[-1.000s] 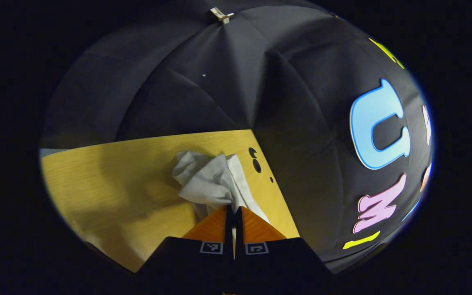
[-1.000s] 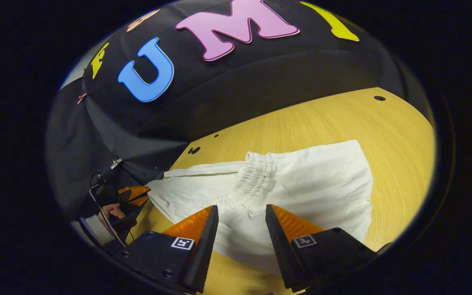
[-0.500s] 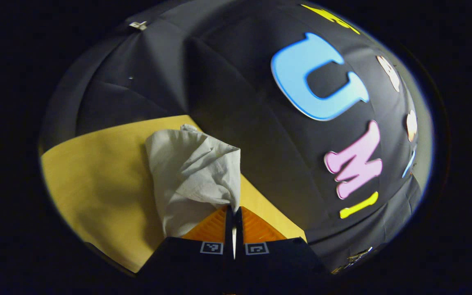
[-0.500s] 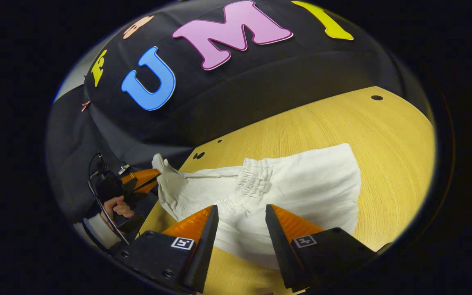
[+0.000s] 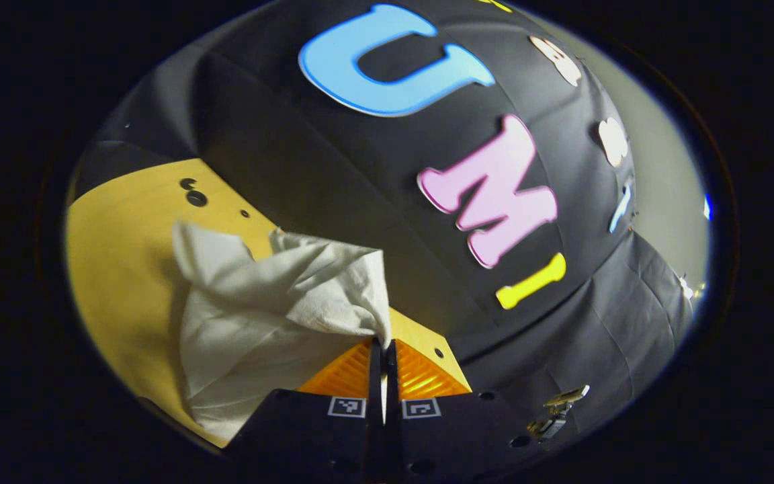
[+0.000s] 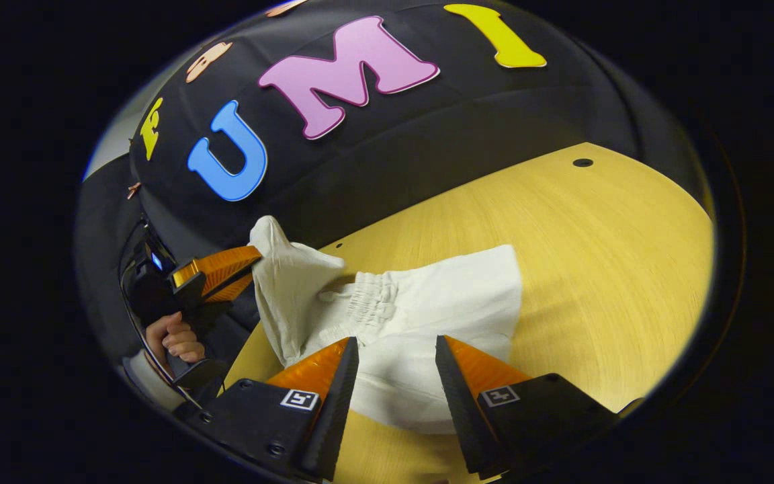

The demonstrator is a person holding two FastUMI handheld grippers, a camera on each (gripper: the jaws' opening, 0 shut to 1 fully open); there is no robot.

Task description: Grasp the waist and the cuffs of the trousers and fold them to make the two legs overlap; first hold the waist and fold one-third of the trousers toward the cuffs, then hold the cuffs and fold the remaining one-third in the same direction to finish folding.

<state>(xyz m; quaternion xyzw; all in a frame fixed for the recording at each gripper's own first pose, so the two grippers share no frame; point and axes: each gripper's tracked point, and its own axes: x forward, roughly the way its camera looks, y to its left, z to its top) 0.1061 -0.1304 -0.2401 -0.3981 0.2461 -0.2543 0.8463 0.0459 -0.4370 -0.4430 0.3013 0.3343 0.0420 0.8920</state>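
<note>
White trousers [image 6: 441,309] lie partly folded on the yellow wooden table [image 6: 595,242], with the gathered elastic waist [image 6: 373,306] on top near the middle. In the left gripper view my left gripper [image 5: 383,344] is shut on a corner of the cuff end, and the white trousers [image 5: 252,323] hang from it in loose folds above the table [image 5: 111,255]. The right gripper view shows that left gripper [image 6: 254,259] at the left, holding the cuff end raised. My right gripper [image 6: 397,344] hovers open just over the near edge of the trousers, with cloth showing between its fingers but not pinched.
A hand [image 6: 172,336] and a pale sleeve hold the left gripper at the table's left edge. Small dark holes [image 5: 192,191] mark the tabletop near its far edge. Bare wood [image 6: 615,289] extends to the right of the trousers. Black cloth walls stand close behind the table.
My left gripper has lifted the cuff end off the table and swung it towards the waist. The flat part of the trousers has grown shorter. The right gripper stays open.
</note>
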